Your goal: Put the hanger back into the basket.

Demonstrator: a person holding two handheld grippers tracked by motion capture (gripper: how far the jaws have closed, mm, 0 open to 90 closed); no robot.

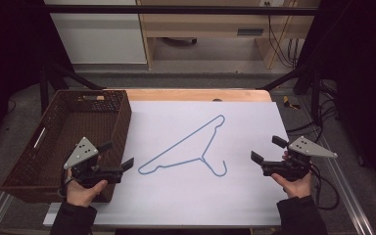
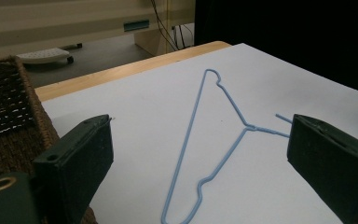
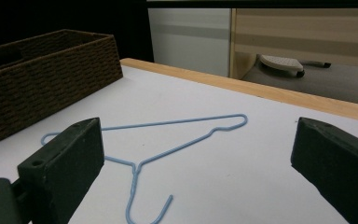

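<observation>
**Both tongs wide open, hanger untouched between them**

Tongs first: the left gripper [image 1: 120, 156] and the right gripper [image 1: 265, 150] each stand with jaws spread wide and nothing between them, one on either side of the blue wire hanger [image 1: 186, 147]. The hanger lies flat on the white sheet [image 1: 176, 200] near the middle of the table, its hook turned toward the person and its long arm running away toward the far edge. Neither gripper touches it.

What could go wrong, as I judge it: the wire is thin and flush with the sheet, so a jaw coming down flat may skate over it or push it along instead of getting under. A pinch on one end alone would probably let the hanger swing and twist in the jaws. The open hook [image 3: 142, 212] could snag a jaw or the sheet's surface if dragged.

Room to move looks generous. The sheet is bare all round the hanger. To the left, the brown woven basket [image 1: 34, 161] sits with its wall just beside the left gripper, so a wide swing of that hand would knock it. The sheet's far edge leaves a strip of wooden table [image 1: 196, 94]; beyond it the table ends.
</observation>
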